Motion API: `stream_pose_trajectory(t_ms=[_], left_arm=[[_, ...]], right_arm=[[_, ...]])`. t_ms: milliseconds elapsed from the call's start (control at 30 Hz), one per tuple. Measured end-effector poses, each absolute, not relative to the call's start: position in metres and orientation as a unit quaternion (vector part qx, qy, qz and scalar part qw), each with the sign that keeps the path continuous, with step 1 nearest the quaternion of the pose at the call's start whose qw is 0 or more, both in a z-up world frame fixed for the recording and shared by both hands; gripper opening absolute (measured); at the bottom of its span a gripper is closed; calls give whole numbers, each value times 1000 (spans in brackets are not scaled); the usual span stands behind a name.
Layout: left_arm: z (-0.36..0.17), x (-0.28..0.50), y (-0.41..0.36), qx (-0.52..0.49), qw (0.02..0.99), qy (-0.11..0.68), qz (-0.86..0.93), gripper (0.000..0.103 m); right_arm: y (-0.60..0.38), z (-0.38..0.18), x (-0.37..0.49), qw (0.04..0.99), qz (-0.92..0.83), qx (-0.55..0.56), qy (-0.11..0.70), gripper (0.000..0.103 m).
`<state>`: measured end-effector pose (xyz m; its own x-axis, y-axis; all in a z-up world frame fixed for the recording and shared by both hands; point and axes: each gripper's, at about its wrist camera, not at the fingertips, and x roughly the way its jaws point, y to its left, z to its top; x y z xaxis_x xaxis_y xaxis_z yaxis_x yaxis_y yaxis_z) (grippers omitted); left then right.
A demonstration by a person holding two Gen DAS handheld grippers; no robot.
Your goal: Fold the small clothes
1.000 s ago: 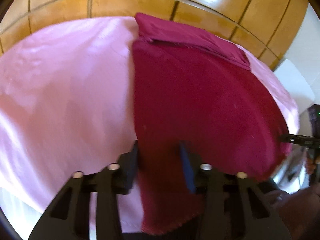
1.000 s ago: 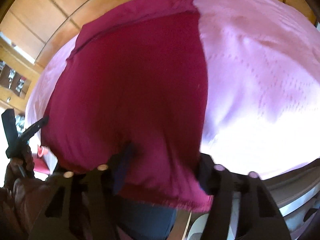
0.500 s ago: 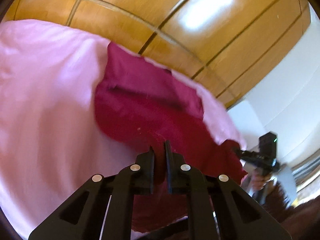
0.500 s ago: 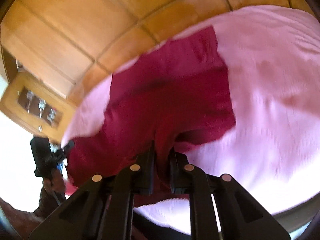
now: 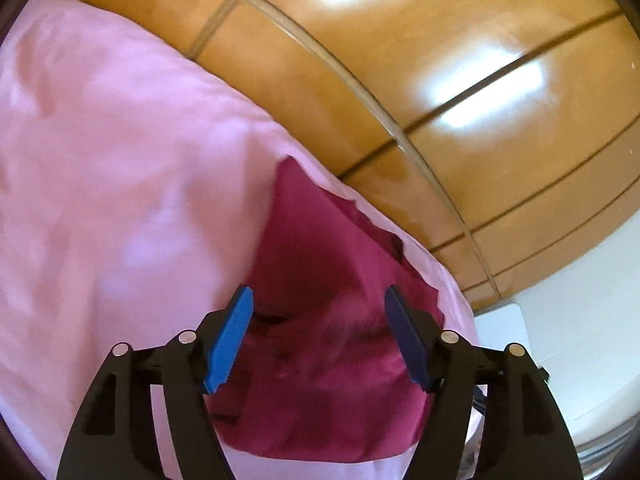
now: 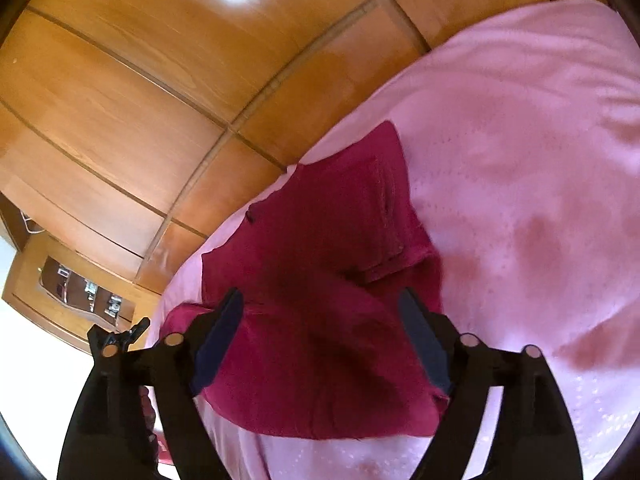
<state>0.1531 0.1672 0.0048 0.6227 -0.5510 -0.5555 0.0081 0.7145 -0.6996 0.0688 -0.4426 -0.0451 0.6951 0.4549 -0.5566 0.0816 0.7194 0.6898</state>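
Observation:
A dark red garment (image 5: 320, 320) lies folded over on the pink bed sheet (image 5: 120, 160), near the sheet's far edge. My left gripper (image 5: 318, 316) is open just above its near fold, with its blue pads (image 5: 230, 338) spread apart and nothing between them. In the right wrist view the same garment (image 6: 320, 280) lies folded double on the sheet (image 6: 520, 160). My right gripper (image 6: 320, 320) is open over it and holds nothing. The other gripper's tip (image 6: 116, 340) shows at the left of the right wrist view.
A glossy wooden wardrobe wall (image 5: 400, 60) stands right behind the bed and also shows in the right wrist view (image 6: 160, 80). A white piece of furniture (image 5: 560, 360) stands at the right. A wooden shelf with small items (image 6: 80, 292) is at the left.
Both grippers shut on the garment's near edge, carried it toward the far edge, and have now opened and let it go. The garment lies folded over.

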Motion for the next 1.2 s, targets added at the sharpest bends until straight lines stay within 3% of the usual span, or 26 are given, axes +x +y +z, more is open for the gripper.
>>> stream_pose_trajectory(t_ms=[267,300,333,367,400,433,467,633,1067,1133,1167,1200], left_arm=[[-43,104,159,-249,837,447,-194,67],[-50,101,150,-235,833,459,-199,67],[-56,100,138,-211,833,471,-200,61],[-59,99,130,-194,835,475,-200,48],[-61,98,123,-175,840,477,-191,44],[-61,96,118,-163,845,475,-186,31],[-62,96,117,-165,843,476,-190,24],[-54,83,116,-142,852,465,-194,18],[-52,-18,146,-182,819,493,-231,18],[-48,-22,147,-182,820,489,-235,20],[-44,-21,150,-189,823,481,-237,20],[-38,-15,152,-196,825,470,-243,21]], right_arm=[[-434,-81,16,856,80,277,429,85],[-429,-86,17,857,76,267,435,78],[-425,-93,20,858,70,257,440,65],[-420,-100,26,857,67,253,444,57],[-417,-104,29,857,75,249,446,46],[-412,-110,35,859,65,238,450,44],[-409,-111,37,861,58,227,451,38],[-411,-106,24,862,65,224,450,22],[-396,-93,-67,833,115,182,509,21],[-394,-90,-70,831,119,172,515,25],[-395,-88,-68,833,115,168,514,37],[-398,-84,-66,838,109,166,508,43]])
